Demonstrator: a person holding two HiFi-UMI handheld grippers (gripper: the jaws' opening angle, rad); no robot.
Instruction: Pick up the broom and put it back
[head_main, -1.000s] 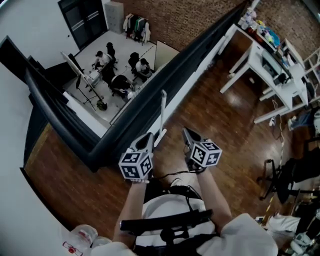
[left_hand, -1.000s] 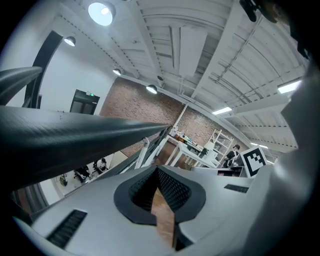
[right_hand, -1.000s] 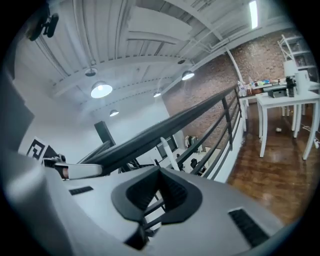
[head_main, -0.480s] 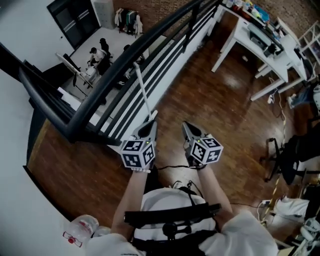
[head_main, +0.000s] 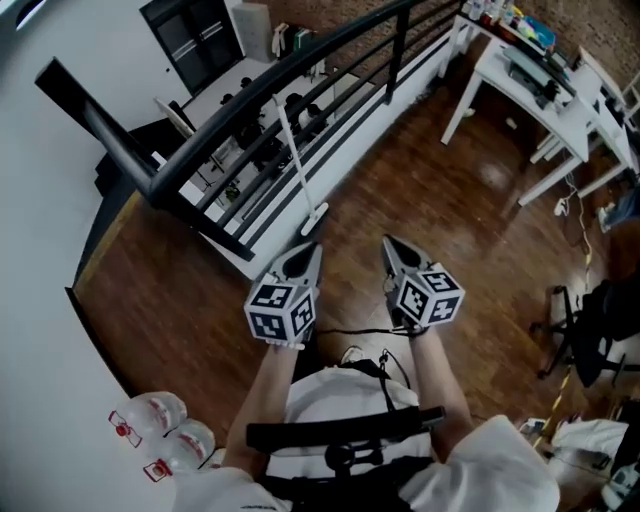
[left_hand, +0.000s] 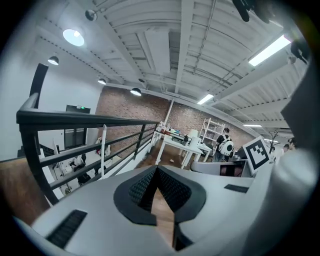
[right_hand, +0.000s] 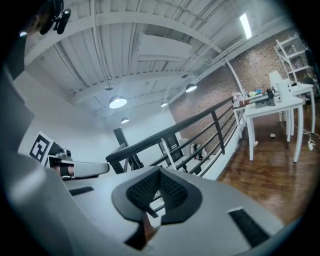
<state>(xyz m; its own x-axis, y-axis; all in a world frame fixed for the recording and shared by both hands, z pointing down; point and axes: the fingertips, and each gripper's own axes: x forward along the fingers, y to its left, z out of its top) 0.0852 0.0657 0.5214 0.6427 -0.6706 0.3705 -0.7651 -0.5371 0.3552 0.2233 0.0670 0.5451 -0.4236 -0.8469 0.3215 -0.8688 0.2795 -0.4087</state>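
Head view: broom leans untouched against railing; left gripper and right gripper near it, fingers pressed together, empty. Pickup pending.

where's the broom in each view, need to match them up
Head view: the broom leans on the railing, upper centre of the picture.
Left gripper view: its white handle stands left of centre, against the rails.
Right gripper view: the white handle is near the centre, slanted against the rails.
Shared landmark: the black railing, behind the broom in all three.
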